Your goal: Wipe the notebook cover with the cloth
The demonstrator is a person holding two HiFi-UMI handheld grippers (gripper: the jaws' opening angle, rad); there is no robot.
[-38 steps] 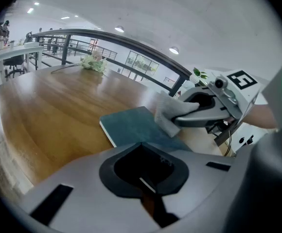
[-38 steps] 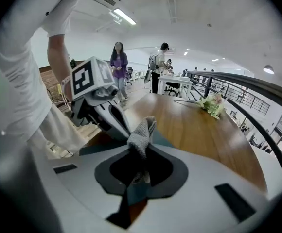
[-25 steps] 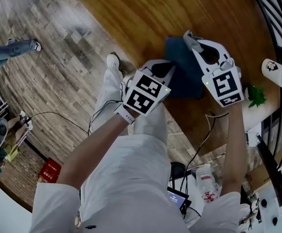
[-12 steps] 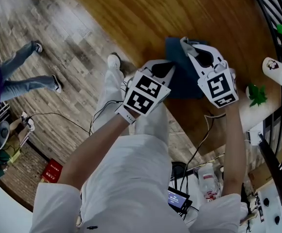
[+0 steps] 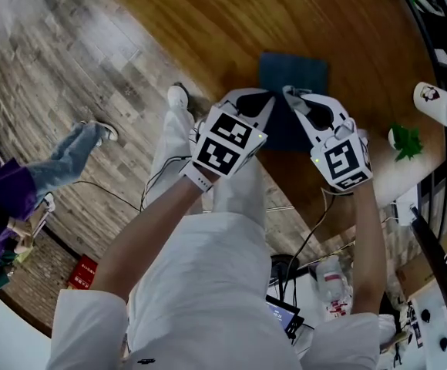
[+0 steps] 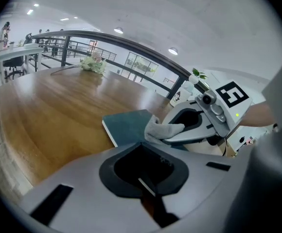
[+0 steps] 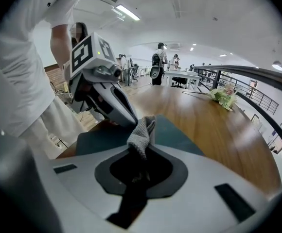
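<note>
A dark blue notebook (image 5: 293, 72) lies flat on the wooden table (image 5: 208, 21) near its front edge. My right gripper (image 5: 291, 93) is shut on a grey cloth (image 7: 143, 130), and the cloth rests on the cover's near part (image 6: 161, 129). My left gripper (image 5: 268, 101) is shut on the notebook's near left edge, whose white page edge (image 6: 147, 187) shows between the jaws. In the right gripper view the left gripper (image 7: 124, 114) reaches down to that edge of the notebook (image 7: 175, 130). The two grippers sit close together, side by side.
A small green plant (image 5: 405, 141) and a white bottle (image 5: 433, 102) stand at the table's right end by a black railing (image 5: 431, 21). A bunch of flowers (image 6: 93, 64) lies far back. A person (image 5: 54, 168) walks on the floor at left; cables (image 5: 308, 245) trail below.
My right gripper has drawn the cloth back across the cover, from its far part to its near part. The left gripper has kept its place. The person on the floor has walked on.
</note>
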